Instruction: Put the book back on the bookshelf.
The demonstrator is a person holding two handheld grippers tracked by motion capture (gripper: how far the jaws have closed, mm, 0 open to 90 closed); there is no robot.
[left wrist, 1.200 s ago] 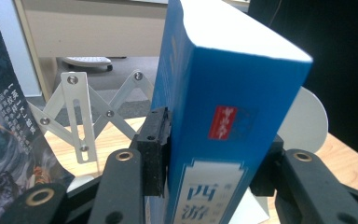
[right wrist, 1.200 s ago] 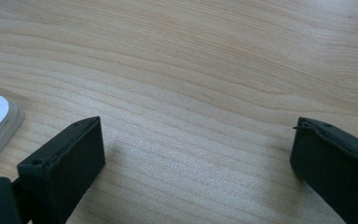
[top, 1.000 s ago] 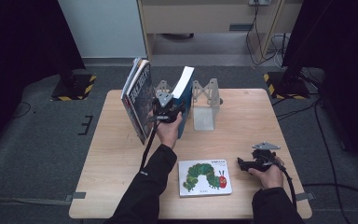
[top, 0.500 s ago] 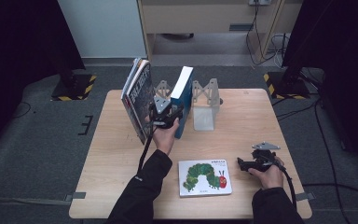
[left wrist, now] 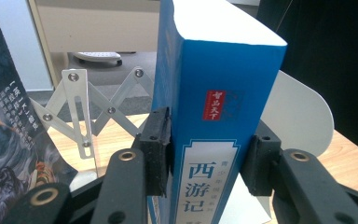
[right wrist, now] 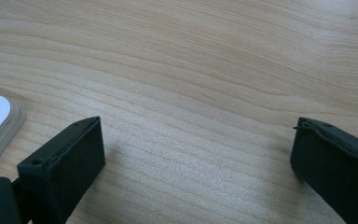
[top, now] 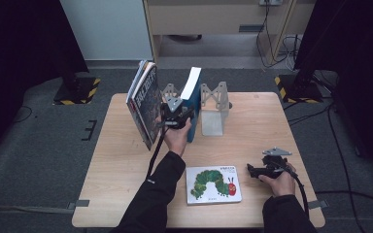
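Wooden table bears a metal bookend; since a second ago, the left gripper, clamped on the blue book, has stood it more upright beside it. Right gripper rests open.

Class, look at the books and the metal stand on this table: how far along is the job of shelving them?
Done: a dark book stands tilted at the expanding metal bookend. In hand: the left gripper clamps the upright blue book by its spine, beside the stand. Left: the caterpillar book lies flat; the right gripper rests open on the table.
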